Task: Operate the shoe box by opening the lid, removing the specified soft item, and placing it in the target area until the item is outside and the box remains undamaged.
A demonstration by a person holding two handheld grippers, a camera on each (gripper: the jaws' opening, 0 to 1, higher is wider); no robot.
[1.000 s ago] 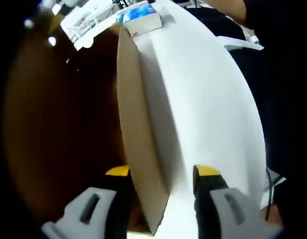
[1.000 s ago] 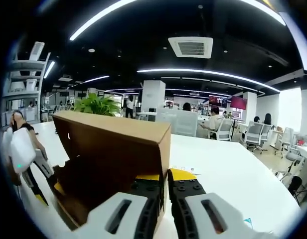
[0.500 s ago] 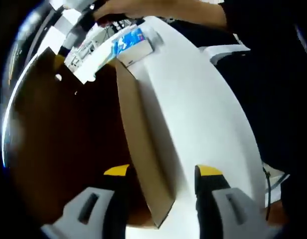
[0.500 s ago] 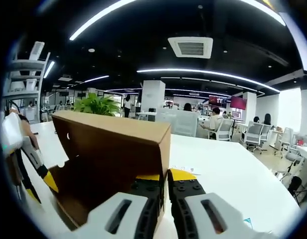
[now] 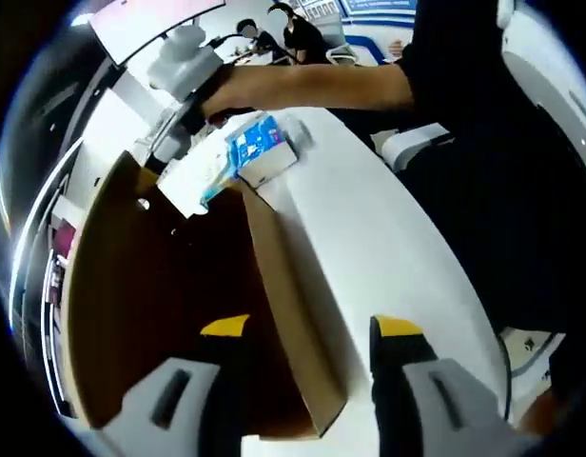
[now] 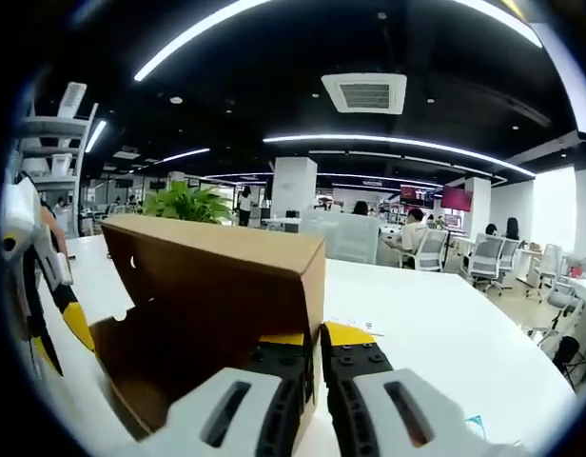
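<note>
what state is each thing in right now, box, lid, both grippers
shoe box: open, cardboard interior exposed
lid: raised, pinched at its edge by the right gripper
right gripper: shut on lid
left gripper: open, jaws either side of the box wall
small blue-printed carton: closed, lying on the white table

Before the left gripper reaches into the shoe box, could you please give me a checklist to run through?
1. Lid raised open: ok.
2. Right gripper shut on the lid's edge: ok.
3. Left gripper jaws open: ok.
4. Left gripper clear of the box wall: not ok, the wall lies between its jaws.
5. Soft item seen inside: cannot tell, the interior is dark.
</note>
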